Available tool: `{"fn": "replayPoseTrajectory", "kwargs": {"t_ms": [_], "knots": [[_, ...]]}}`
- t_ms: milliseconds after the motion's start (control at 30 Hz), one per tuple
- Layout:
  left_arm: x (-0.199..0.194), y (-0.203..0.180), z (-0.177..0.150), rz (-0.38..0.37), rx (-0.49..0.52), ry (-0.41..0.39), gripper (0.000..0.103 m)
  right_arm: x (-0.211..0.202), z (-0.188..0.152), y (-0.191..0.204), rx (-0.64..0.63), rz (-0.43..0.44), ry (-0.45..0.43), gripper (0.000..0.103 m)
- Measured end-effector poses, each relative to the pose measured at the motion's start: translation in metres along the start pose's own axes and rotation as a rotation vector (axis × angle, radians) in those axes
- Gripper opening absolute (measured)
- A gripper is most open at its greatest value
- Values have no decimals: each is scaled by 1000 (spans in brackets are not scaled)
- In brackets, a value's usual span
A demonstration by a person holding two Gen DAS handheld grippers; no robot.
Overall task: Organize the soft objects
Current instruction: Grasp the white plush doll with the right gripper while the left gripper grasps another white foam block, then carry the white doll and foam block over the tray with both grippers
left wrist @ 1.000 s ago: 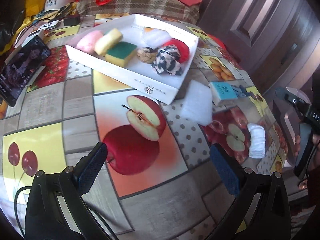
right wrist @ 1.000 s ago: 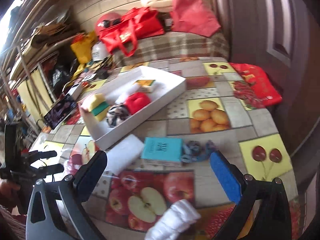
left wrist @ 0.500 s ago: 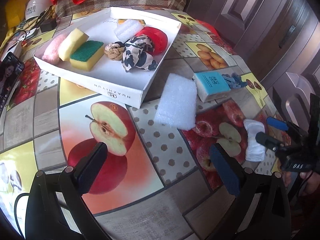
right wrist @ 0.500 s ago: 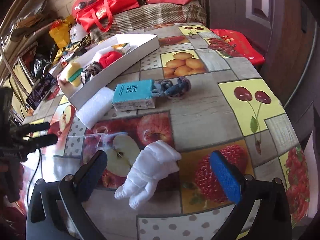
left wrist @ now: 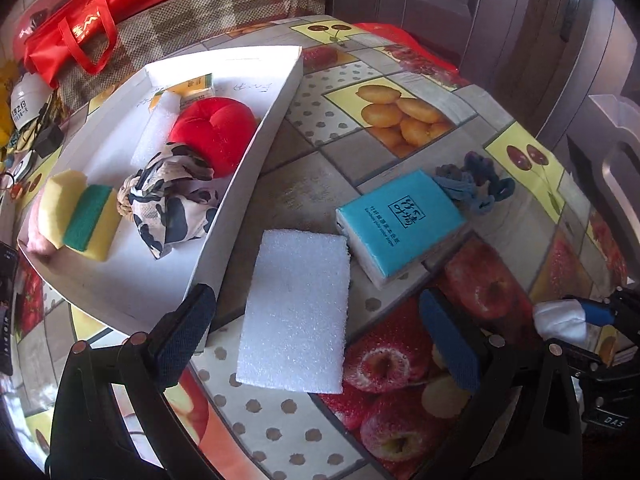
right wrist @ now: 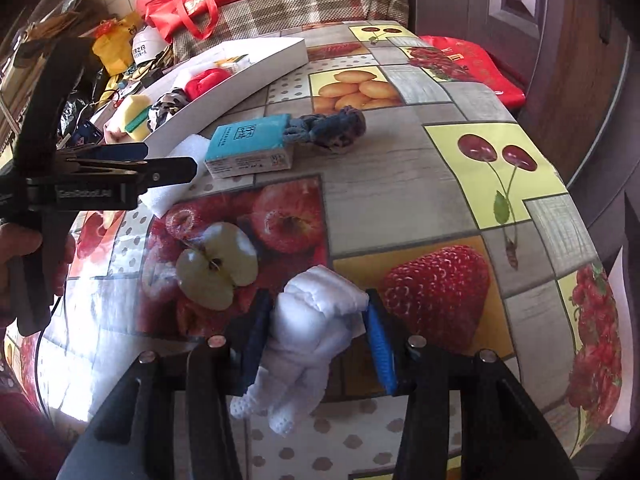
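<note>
Right gripper (right wrist: 316, 334) is clamped on the white rolled sock (right wrist: 308, 332) at 6 o'clock in the right wrist view, blue pads (right wrist: 380, 344) pressing both flanks, sock on the tablecloth (right wrist: 400, 184) or barely off it, we can't tell which. Left gripper (left wrist: 316, 340) has its fingers wide apart with nothing between them, hovering over the white foam pad (left wrist: 296, 312), which lies flat just beside the white tray (left wrist: 248, 176) wall at 10 o'clock of the pad. Teal tissue pack (left wrist: 400, 220) touches the foam's far corner at 1 o'clock, blue knotted rope (left wrist: 472, 188) just behind it. Tray already holds the yellow-green sponge (left wrist: 86, 220), black-and-white cloth (left wrist: 172, 204) and red cushion (left wrist: 214, 136). Our read: sock lift is starting, foam grab is next. Risks: the grip sits on the sock's upper half, so the loose lower end could unroll and drag on the cloth. Foam is thin and flat, so the left fingers may skate over it or shove it into the tissue pack rather than get under an edge. The near finger is close to the tray corner at 9 o'clock; closing there could catch the wall and shift the tray. Both grippers heading to the tray together could collide.
</note>
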State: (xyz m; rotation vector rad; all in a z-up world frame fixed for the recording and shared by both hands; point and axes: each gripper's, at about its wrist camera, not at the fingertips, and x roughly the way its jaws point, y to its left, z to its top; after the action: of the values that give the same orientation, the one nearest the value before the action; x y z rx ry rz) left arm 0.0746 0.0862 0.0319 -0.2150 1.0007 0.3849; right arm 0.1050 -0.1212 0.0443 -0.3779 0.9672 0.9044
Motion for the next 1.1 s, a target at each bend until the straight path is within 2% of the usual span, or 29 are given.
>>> {"fn": "replayPoseTrajectory", "kwargs": {"t_ms": [100,200,333,367,467,533,633,667,700,733,900,1100], "knots": [[9,-8,1,27,31,15,102,-2,-1,-6,20,-1,-6,46],[23,-14,-5,-35,21,98,102,-2,0,-9,35,3,-10,46],[14,-27,-21,-95,61,87,102,-3,1,-12,51,8,-16,46],[11,-27,-23,-85,59,74,102,-3,2,-13,55,9,-17,46],[9,-15,-20,-34,-5,49,102,-2,3,-14,61,8,-17,46],[12,-4,-16,-38,-66,59,102,-1,3,-13,61,9,-15,46],[14,-1,-12,-50,-86,73,92,-1,3,-11,52,10,-16,46],[13,-4,-12,-42,-67,69,84,-2,3,-11,50,12,-18,46],[12,-8,-13,-45,-44,62,67,-3,2,-11,48,15,-21,46],[10,-12,-13,-45,-18,57,62,-4,2,-11,48,18,-26,46],[-1,-15,-19,-89,-23,35,58,-19,10,-12,59,43,-85,42],[-57,2,-7,-80,-59,-109,58,-52,37,-3,46,74,-199,42]]}}
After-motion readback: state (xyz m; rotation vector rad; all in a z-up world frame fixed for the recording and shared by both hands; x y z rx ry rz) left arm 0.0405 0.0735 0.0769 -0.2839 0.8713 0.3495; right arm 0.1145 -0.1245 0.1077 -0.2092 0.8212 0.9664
